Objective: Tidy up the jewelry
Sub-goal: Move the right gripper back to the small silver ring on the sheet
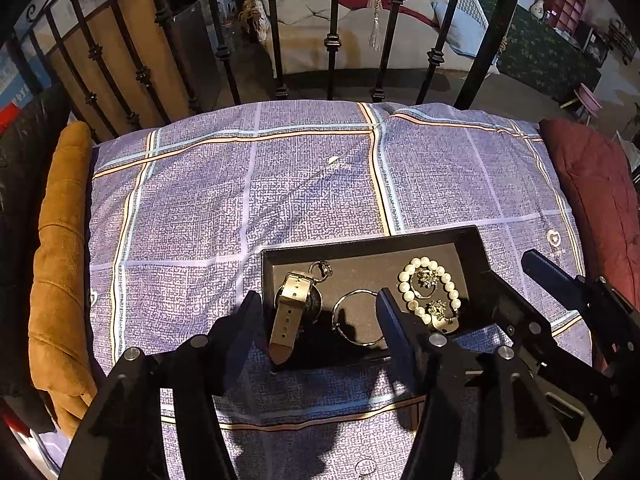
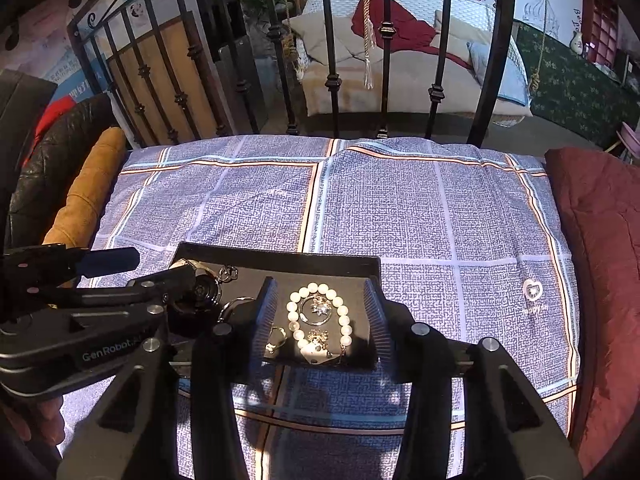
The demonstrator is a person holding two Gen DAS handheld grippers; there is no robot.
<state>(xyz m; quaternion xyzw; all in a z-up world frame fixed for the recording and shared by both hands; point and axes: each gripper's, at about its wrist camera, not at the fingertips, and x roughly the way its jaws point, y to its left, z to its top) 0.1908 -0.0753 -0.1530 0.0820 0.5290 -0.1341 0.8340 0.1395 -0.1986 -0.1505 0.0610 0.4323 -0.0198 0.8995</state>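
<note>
Several pieces already lay inside the black tray (image 1: 472, 240) on the checked bedspread (image 1: 240, 200): a strap watch (image 1: 290, 308) at left, a silver hoop (image 1: 356, 316) mid-tray, a pearl bracelet (image 1: 430, 288) at right. Left tongs (image 1: 320, 312) stood apart, straddling the watch; right tongs (image 2: 322, 312) apart around the pearls, gripping nothing. No loose jewelry showed; the task looked nearly done.
</note>
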